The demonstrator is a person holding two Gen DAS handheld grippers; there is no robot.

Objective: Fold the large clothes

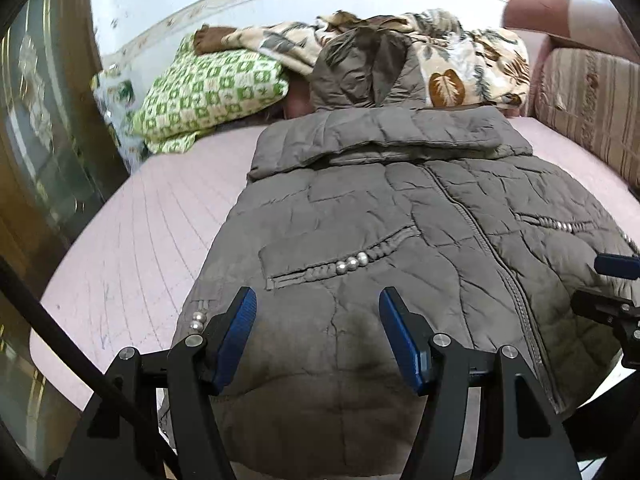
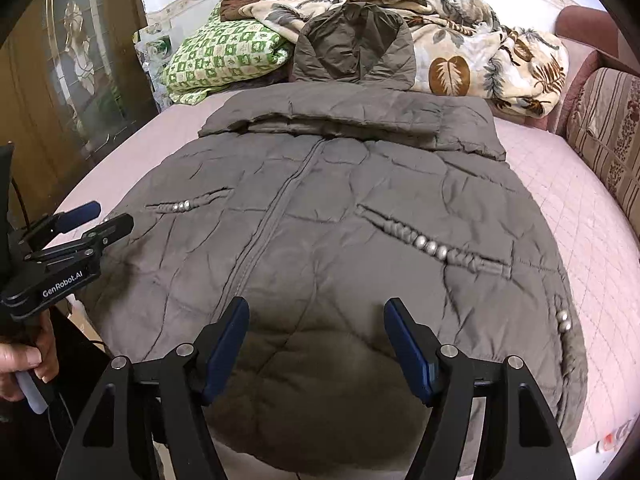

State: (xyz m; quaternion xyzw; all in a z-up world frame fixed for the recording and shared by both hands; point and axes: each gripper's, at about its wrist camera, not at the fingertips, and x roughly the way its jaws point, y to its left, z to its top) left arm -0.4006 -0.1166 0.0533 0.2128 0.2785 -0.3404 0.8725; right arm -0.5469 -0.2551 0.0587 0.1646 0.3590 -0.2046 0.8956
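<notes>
**Both grippers over the hem, nothing held**

On the pink quilted bed, a grey-brown padded jacket lies front up, zip closed, sleeves folded across the chest, hood resting against the heaped bedding at the far end.

Left to right: green-checked blanket beside the hood, leaf-print blanket behind it, striped cushion at the far right edge.

Left gripper: jaws wide apart, nothing between them, hovering over the near hem on the beaded-pocket side. A hand holds its grip, seen in the right wrist view.

Right gripper: jaws also wide, empty, over the hem just right of the zip.

Risks, as I judge them:
- The hem hangs over the bed edge; a shallow pinch could catch only the top layer, and the fill would slide out.
- Puffy, slick fabric may spring back from a fold.
- Uneven grips would skew the fold.
- Pocket beads could snag a pad.
</notes>
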